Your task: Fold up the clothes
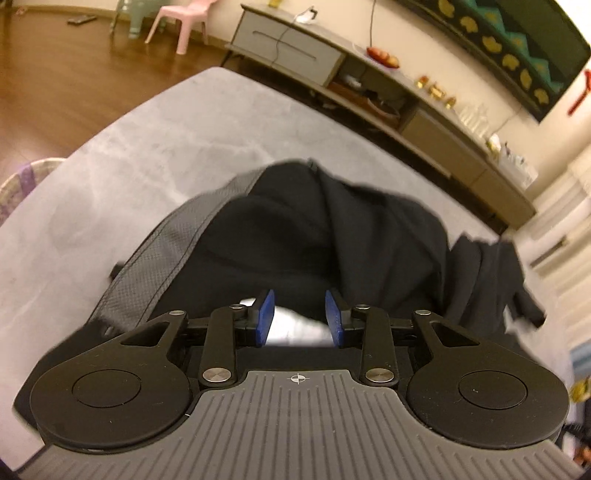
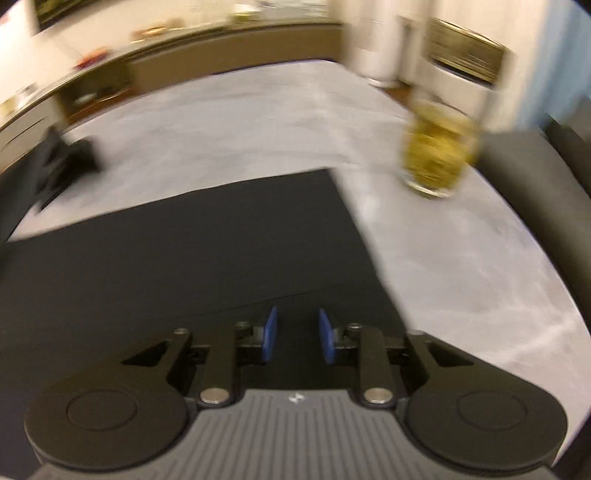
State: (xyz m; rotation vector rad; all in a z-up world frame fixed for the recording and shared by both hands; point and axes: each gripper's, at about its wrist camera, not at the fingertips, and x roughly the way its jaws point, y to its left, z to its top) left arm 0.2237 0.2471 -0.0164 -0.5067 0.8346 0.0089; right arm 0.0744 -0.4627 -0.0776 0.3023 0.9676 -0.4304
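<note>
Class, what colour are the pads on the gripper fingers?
Blue pads; clearest in the left wrist view.

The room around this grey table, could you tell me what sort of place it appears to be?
Most likely a home living room: a long low media cabinet stands along the wall, small plastic chairs sit on the wooden floor, and dark clothing lies on the grey table.

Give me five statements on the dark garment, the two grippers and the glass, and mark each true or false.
1. The black fabric garment lies on a grey cloth surface. True.
2. The left gripper is clamped on the garment. False: its jaws stand apart, gripping nothing.
3. The right gripper has open jaws. True.
4. A clear glass of yellow contents stands on the garment. False: beside it.
5. The plastic chair is blue. False: pink.
</note>
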